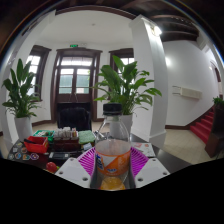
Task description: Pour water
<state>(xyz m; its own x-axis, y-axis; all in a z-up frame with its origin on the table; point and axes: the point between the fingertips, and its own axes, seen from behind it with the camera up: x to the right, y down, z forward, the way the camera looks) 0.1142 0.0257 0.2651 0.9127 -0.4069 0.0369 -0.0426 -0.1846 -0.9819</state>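
Clear plastic bottle (113,150) with a dark cap stands low in the frame's centre, clamped between the gripper (112,163) jaws' pink pads.

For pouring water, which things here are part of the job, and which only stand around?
Part of the job:
- the clear plastic bottle, standing between the pink pads
- the gripper, its jaws close at both sides of the bottle; whether they press it I cannot tell

Only standing around:
- the red basket and small items on the table
- the potted plants
- the door behind
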